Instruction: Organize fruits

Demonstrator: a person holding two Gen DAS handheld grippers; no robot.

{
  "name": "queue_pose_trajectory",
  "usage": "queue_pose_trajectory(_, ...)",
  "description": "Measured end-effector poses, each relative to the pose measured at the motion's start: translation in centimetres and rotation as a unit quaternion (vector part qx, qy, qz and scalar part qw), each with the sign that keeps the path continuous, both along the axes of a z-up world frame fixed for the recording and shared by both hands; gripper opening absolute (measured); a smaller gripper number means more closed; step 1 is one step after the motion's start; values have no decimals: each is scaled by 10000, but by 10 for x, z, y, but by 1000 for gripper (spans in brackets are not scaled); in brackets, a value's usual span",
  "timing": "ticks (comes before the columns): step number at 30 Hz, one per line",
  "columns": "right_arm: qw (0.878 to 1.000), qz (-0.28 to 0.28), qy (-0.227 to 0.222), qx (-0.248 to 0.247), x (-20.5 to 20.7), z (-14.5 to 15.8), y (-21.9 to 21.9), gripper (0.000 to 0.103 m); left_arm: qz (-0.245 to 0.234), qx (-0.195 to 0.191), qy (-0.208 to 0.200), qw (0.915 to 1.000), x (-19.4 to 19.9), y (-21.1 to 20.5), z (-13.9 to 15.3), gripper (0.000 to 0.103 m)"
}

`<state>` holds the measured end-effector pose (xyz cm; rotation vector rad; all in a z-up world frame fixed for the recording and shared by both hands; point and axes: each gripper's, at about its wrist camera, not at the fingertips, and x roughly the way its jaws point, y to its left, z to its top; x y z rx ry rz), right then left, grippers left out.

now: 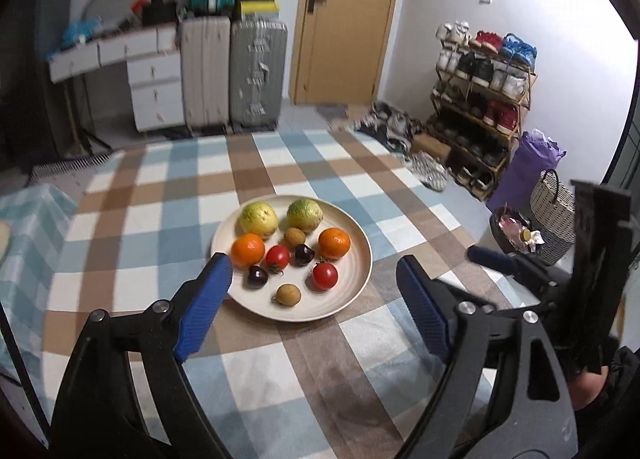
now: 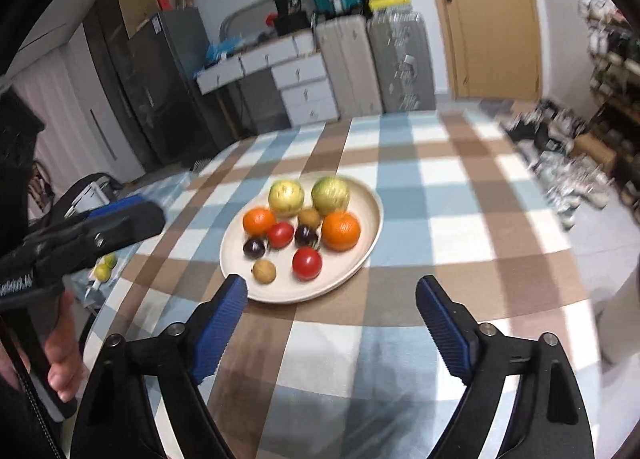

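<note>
A cream plate [image 1: 352, 235] [image 2: 368, 215] sits on the checked tablecloth and holds several fruits: two yellow-green guavas [image 1: 259, 219] [image 2: 285, 198], two oranges [image 1: 334, 243] [image 2: 340, 231], two red tomatoes [image 1: 324, 275] [image 2: 307, 263], two dark plums [image 1: 257, 276] [image 2: 254, 247] and two small brown longans [image 1: 288, 293] [image 2: 264, 270]. My left gripper [image 1: 314, 265] is open and empty, hovering just in front of the plate. My right gripper [image 2: 332, 285] is open and empty, just before the plate's near rim. The right gripper also shows at the right edge of the left wrist view [image 1: 496, 259].
The checked table [image 1: 168, 219] [image 2: 460, 199] ends at the far edge toward suitcases [image 1: 232, 71] and a door [image 1: 344, 19]. A shoe rack [image 1: 480, 99] and bags stand to the right. Small green fruits [image 2: 105, 267] lie below the table's left side.
</note>
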<state>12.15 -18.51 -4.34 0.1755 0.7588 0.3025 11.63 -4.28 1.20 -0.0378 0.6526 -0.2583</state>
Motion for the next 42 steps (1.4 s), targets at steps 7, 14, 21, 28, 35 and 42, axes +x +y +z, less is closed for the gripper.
queue_pose_trajectory(7,9969,-293,-731,36,-48,31,-4,101,282,88,-634,9976,-68,4,18,102)
queue_pose_trajectory(14,9940,-318,-1047,-50,-86,42,0,102,541,91,-883,9946,-106,15,18,102)
queue_pose_trajectory(21,9917,-240,-1258,-50,-105,49,9,103,720,106,-880,9935,-115,25,5,102)
queue_pose_trajectory(28,9915,-123,-1278,-195,-106,46,19,103,822,64,-852,9929,-106,28,-3,102)
queue_pose_trajectory(35,9913,-51,-1294,-241,-107,46,22,103,869,212,-953,9914,-107,22,-3,102)
queue_pose_trajectory(42,9918,-44,-1260,-223,-106,46,22,103,905,182,-904,9916,-103,23,-5,102)
